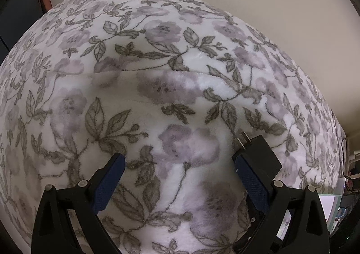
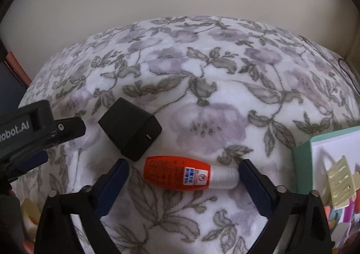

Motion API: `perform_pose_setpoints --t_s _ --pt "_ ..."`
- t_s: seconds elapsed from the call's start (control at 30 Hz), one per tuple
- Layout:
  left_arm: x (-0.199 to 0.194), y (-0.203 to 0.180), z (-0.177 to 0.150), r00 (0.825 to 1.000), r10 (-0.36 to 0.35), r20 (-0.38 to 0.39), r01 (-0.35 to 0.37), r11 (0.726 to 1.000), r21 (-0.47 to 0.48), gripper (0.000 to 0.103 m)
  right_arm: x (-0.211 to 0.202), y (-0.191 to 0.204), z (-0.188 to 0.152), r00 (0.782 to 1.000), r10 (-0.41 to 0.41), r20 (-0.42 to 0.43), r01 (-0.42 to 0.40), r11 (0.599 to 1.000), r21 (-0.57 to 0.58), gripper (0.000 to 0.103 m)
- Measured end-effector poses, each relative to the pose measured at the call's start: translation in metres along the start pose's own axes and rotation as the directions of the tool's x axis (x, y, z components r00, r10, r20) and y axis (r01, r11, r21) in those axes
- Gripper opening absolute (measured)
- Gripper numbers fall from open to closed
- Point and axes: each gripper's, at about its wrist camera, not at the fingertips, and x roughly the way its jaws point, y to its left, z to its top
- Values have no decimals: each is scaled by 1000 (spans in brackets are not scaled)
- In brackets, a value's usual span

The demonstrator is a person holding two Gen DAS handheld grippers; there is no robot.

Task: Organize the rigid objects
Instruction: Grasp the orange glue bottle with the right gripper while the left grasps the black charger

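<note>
An orange bottle with a white cap (image 2: 189, 175) lies on its side on the floral blanket (image 2: 202, 100), between the tips of my open right gripper (image 2: 183, 171). A black charger block (image 2: 130, 129) lies just behind it to the left. My left gripper (image 1: 177, 160) is open over the blanket; the same charger (image 1: 258, 152), prongs up, sits just outside its right finger. The left gripper also shows at the left of the right wrist view (image 2: 45, 130).
A mint-edged white box (image 2: 333, 164) with a pale yellow hair clip (image 2: 339, 182) and colourful items stands at the right. A beige wall lies behind the bed. A dark cable (image 2: 346, 71) lies at the far right.
</note>
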Motion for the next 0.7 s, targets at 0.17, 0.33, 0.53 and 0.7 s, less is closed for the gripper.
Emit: perform_pose_setpoints --t_s 0.17,0.33,0.53,0.7 --pt "-1 -5 1 1000 -11 7 11 1000 14 98 -5 -6 -3 1000 3 -6 -3 1000 -14 80" --pt "-1 -12 1 1000 -29 5 29 999 33 98 -8 -11 -4 1000 23 -12 -23 999 -28 80" --pt "-1 -25 -1 997 -75 14 74 995 70 98 -15 -18 1 1000 16 4 -15 999 -34 80" --pt "3 -40 -6 993 -118 0 117 988 100 98 -20 -21 4 1000 9 15 -8 998 -60 80"
